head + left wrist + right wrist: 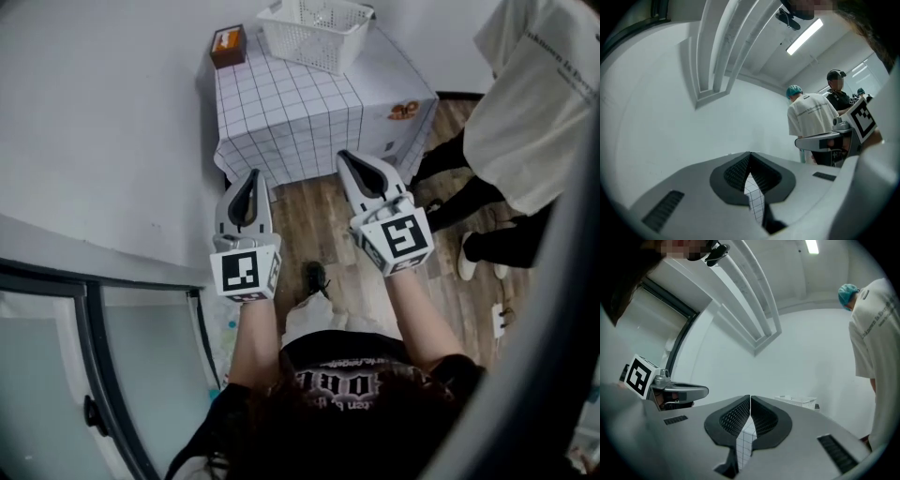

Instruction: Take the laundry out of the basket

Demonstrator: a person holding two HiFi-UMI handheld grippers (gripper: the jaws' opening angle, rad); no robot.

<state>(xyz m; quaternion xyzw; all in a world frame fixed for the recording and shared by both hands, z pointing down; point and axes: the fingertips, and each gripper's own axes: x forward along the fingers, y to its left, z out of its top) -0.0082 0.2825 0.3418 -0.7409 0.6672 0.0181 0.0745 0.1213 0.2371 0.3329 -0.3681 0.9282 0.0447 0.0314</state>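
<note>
1. Both grippers were clenched and empty. The left gripper (251, 178) had its tips touching, with only the checked cloth of the table (281, 112) showing through the gap lower down. The right gripper (349, 159) had its jaws pressed together in the same way.
2. Each was held over the wooden floor (309, 225), short of the table's near edge and well apart from the basket (314, 33).
3. That white basket stood at the table's far edge, toward the far right corner. A small box (228, 44) sat at the far left corner.
4. It stood upright with its mouth facing up, and its long axis ran roughly along the far edge, slightly skewed.
5. Laundry could not be made out inside it from these views.
6. By my judgement the task had not begun. Reaching over the table, gripping the laundry and lifting it clear all remained.
7. A bystander (534, 122) stood beside the table's right edge.
</note>
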